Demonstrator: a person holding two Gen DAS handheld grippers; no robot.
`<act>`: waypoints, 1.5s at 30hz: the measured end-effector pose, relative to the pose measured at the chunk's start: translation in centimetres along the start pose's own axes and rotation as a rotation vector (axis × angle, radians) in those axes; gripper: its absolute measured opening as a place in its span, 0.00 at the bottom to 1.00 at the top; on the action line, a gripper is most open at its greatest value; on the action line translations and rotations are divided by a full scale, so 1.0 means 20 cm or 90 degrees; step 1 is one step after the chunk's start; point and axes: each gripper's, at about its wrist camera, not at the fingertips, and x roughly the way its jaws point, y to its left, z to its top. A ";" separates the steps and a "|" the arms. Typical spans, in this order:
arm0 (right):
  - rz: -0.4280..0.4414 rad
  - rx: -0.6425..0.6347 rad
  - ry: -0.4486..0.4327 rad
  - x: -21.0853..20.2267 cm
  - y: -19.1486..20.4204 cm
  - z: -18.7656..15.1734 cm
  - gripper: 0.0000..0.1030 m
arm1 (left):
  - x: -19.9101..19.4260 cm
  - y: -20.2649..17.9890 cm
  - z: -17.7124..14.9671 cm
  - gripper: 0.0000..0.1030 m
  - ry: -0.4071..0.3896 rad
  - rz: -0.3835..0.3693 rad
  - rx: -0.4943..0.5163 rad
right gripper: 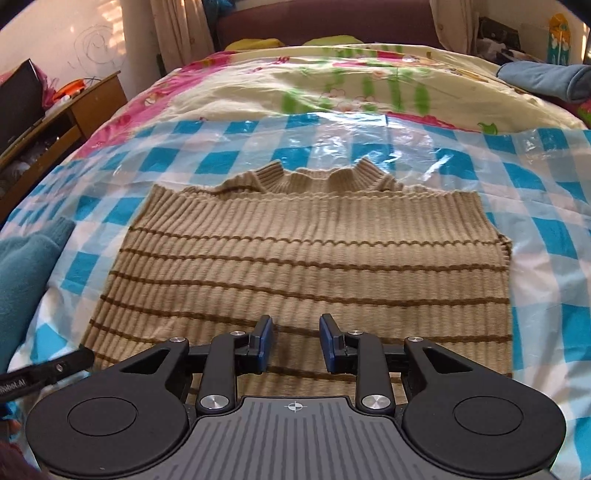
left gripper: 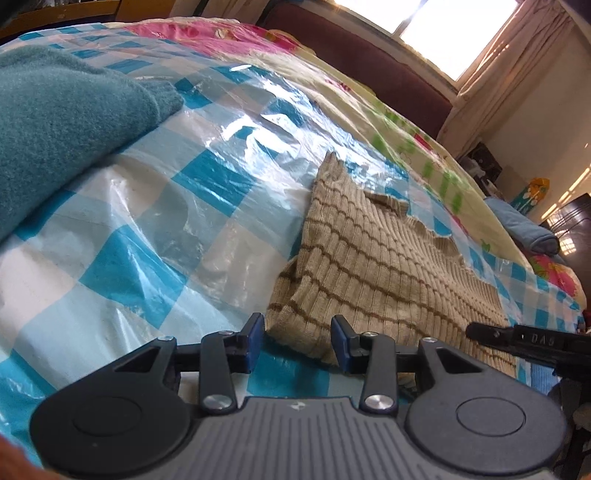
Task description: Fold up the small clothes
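Two grippers work over a bed covered by a blue-and-white checked plastic sheet [right gripper: 517, 177].

1. Task item: a tan ribbed sweater [right gripper: 303, 258] with thin brown stripes lies flat on the sheet, centred, its collar at the far edge and its hem at the near edge.
2. Left gripper [left gripper: 297, 343]: its fingers stand apart. The near left corner of the sweater lies between them; the pads do not visibly press on it.
3. Right gripper [right gripper: 295, 341]: its fingers stand apart above the near middle of the sweater, with nothing clamped between them.
4. Surrounding items:
 - A teal knitted garment [left gripper: 66, 122] lies on the sheet to the left of the sweater, apart from it.
 - A floral bedspread [right gripper: 314, 77] covers the far half of the bed beyond the sheet.
 - A blue cloth bundle [right gripper: 546, 79] rests at the far right of the bed.
 - A wooden cabinet [right gripper: 74, 110] stands beside the bed on the left.
 - A dark red headboard [right gripper: 325, 22] and curtains close the far end.
5. Obstructions: the sheet around the sweater is wrinkled and glossy.
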 end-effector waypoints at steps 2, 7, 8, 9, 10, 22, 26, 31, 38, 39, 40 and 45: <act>0.013 -0.005 0.000 0.01 0.04 0.00 0.27 | 0.01 0.00 -0.01 0.42 0.002 0.001 0.012; 0.017 -0.036 0.007 0.05 0.15 0.06 0.27 | 0.02 -0.01 -0.02 0.42 0.005 -0.016 0.017; 0.021 -0.040 0.009 0.06 0.18 0.07 0.27 | 0.02 -0.01 -0.02 0.42 0.006 -0.021 0.016; 0.027 -0.043 0.012 0.07 0.20 0.10 0.27 | 0.02 0.00 -0.02 0.42 0.007 -0.024 0.014; 0.035 -0.046 0.019 0.09 0.23 0.11 0.28 | 0.02 0.00 -0.01 0.43 0.008 -0.028 0.011; 0.049 -0.128 0.089 0.38 0.72 0.35 0.41 | 0.04 0.03 0.00 0.45 0.023 -0.070 -0.019; 0.011 -0.157 0.118 0.51 0.85 0.37 0.59 | 0.05 0.02 0.00 0.46 0.029 -0.076 -0.013; -0.049 -0.236 0.136 0.60 0.98 0.36 0.66 | 0.05 0.04 0.00 0.47 0.036 -0.087 -0.026; -0.083 -0.266 0.140 0.63 0.94 0.36 0.43 | 0.05 0.03 0.00 0.50 0.034 -0.092 -0.016; -0.079 -0.255 0.145 0.62 0.91 0.37 0.41 | 0.05 0.02 0.00 0.50 0.031 -0.092 -0.014; -0.071 -0.244 0.148 0.62 0.88 0.37 0.36 | 0.04 0.02 0.00 0.50 0.028 -0.087 -0.008; -0.028 -0.194 0.134 0.53 0.82 0.40 0.18 | 0.04 -0.03 0.00 0.55 -0.003 -0.058 0.027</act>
